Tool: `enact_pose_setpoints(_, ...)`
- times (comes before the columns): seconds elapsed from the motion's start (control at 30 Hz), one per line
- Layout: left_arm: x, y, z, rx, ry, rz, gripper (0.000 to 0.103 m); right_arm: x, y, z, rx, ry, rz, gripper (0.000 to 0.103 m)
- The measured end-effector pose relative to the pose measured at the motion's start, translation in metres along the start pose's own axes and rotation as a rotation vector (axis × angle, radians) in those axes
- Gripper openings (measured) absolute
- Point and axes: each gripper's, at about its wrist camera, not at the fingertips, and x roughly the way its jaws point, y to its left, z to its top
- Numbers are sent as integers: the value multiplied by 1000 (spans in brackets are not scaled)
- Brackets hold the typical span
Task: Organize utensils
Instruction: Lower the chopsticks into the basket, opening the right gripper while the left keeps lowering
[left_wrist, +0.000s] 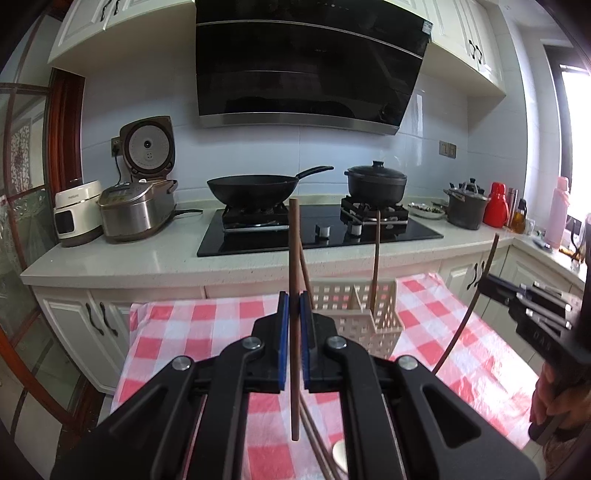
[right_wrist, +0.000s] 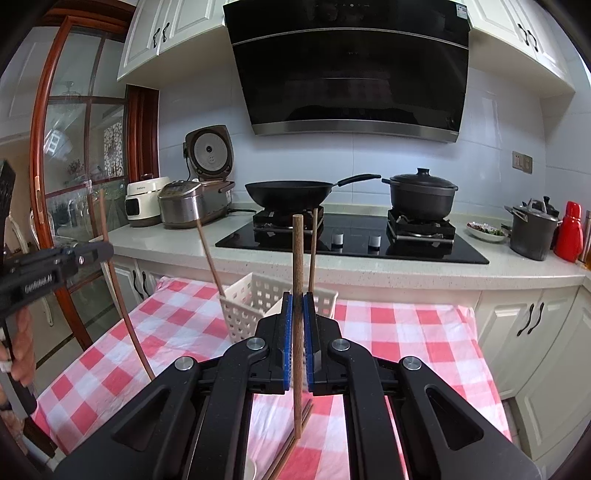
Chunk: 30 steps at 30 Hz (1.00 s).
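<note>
Chopsticks lying loose on the checked cloth (left_wrist: 207, 325) are mostly hidden under the tool bodies: only brown ends (left_wrist: 317, 443) show below the left tool (left_wrist: 294, 306), beside a pale round object (left_wrist: 340, 456) cut off by the frame, too little of it visible to name. The left tool has its blue pads pressed onto one wooden chopstick (left_wrist: 294, 258), which stands upright, long axis vertical, top end above the pads and lower end hanging over the tabletop. The right tool (right_wrist: 297, 314) pinches a second chopstick (right_wrist: 297, 258) the same way, upright between its pads. Just beyond both tools sits the white slotted basket (left_wrist: 373, 317), holding two more chopsticks: one (left_wrist: 376, 258) near vertical, the other (right_wrist: 209, 254) leaning left. Which compartment each occupies is hard to make out.
</note>
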Motion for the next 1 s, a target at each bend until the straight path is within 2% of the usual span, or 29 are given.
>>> enact_pose_setpoints(0.23, 19, -6, 66, -34, -9, -36, 6, 21, -9, 40, 20, -4, 13, 6)
enact_pose_setpoints(0.47, 33, -30, 127, 2, -65, -11, 6, 40, -21, 81, 72, -38, 27, 6)
enact_pose_setpoints(0.6, 47, -40, 150, 2, -88, 9, 6, 52, -25, 98, 99, -61, 40, 6)
enact_pose_setpoints(0.73, 63, -49, 162, 1, -99, 22, 6, 63, -24, 107, 94, -82, 54, 6)
enact_pose_setpoints(0.83, 79, -52, 160, -13, -95, 22, 6, 77, -20, 104, 66, -62, 45, 6)
enact_pose_setpoints(1.0, 119, -48, 135, -45, -13, 8, 6, 105, -25, 83, 69, 27, 41, 6)
